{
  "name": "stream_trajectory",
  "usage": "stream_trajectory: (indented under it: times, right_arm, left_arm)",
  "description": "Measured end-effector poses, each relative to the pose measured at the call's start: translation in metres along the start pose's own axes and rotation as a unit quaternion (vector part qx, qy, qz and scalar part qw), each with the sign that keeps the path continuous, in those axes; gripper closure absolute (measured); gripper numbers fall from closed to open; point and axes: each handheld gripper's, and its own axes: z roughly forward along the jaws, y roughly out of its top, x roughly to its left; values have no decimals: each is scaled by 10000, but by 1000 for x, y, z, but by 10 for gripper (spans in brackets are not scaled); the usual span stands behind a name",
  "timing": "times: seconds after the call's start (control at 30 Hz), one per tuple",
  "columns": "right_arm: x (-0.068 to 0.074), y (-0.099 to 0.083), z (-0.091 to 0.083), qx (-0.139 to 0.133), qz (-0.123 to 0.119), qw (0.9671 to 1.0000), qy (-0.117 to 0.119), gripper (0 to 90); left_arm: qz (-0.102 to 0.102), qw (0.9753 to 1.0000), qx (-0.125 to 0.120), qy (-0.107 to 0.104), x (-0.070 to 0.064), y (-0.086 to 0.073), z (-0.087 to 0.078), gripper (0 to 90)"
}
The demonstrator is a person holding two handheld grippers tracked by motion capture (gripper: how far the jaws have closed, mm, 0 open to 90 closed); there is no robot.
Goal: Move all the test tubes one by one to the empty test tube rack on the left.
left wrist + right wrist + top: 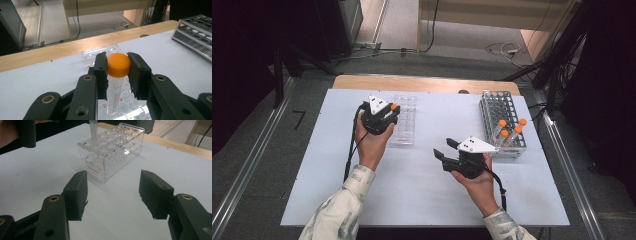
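Left gripper (117, 72) closed on a tube (115, 86) with an orange cap (119, 64), the cap squeezed between both jaws. Tube body hanging down below the jaws, lower end inside a hole of the clear rack (126, 100) directly under them.

Right gripper (113, 192) wide open, nothing between the jaws. Clear rack (112, 150) ahead of these jaws, well apart, on the white table (120, 215). Metal rack (502, 120) with three more orange-capped tubes (510, 131) just beside this gripper.

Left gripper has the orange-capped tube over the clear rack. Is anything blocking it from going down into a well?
Nothing visible does. The left gripper holds the tube upright over the clear rack, whose nearby wells look empty; the tube's lower end already sits in the rack.
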Motion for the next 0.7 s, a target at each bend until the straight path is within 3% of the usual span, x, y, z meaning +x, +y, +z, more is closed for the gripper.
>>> stream_trajectory:
  times: [0.4,0.63,0.7]
  right_arm:
    - [0,-1,0,19,0,10000,-10,386]
    - [0,-1,1,26,3,10000,-4,386]
    - [0,-1,0,16,-3,10000,-7,386]
  left_arm:
    - [-44,9998,217,20,0,-14,8,702]
    - [-95,9998,184,11,0,-15,8,695]
    - [-182,9997,139,-50,0,-14,7,658]
